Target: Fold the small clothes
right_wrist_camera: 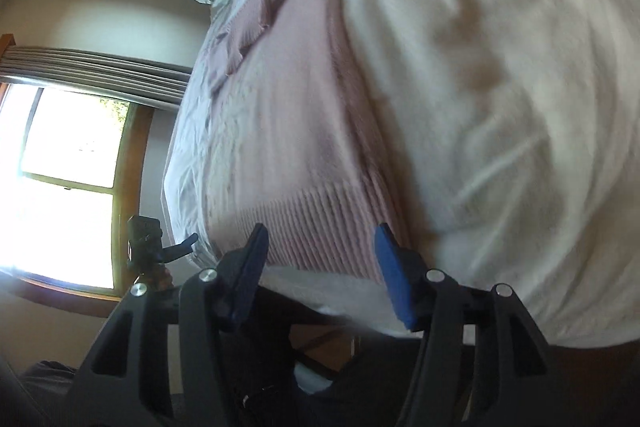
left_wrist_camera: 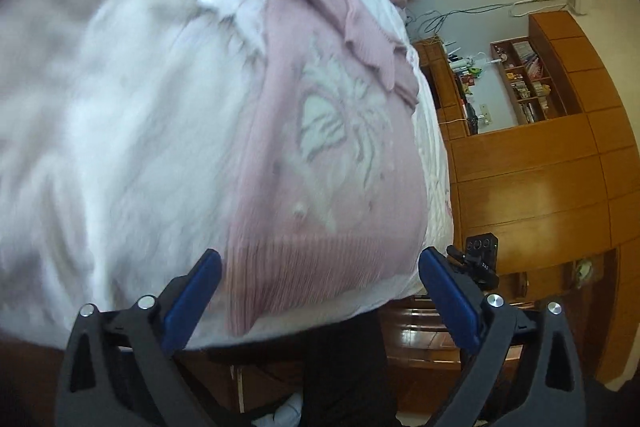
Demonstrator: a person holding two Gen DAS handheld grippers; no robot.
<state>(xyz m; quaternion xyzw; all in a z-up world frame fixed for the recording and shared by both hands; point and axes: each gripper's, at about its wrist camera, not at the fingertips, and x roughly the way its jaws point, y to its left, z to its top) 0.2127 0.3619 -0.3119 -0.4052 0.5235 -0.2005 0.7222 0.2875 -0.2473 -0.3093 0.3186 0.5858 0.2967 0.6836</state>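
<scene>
Left wrist view: my left gripper (left_wrist_camera: 320, 287) and right gripper (right_wrist_camera: 320, 259), both spread and holding nothing, face the pink sweater's (left_wrist_camera: 328, 147) ribbed hem (left_wrist_camera: 312, 259); it lies lengthwise away on the white duvet (left_wrist_camera: 120, 107).

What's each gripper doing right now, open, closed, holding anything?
Left gripper: open, holding nothing, at the ribbed hem of the pink sweater.
Right gripper: open, holding nothing, at the same hem.

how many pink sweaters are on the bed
1. The pink sweater lies flat along the edge of the bed, its ribbed hem nearest both open grippers. Nothing else pink shows, though bedding folds could hide more.
</scene>
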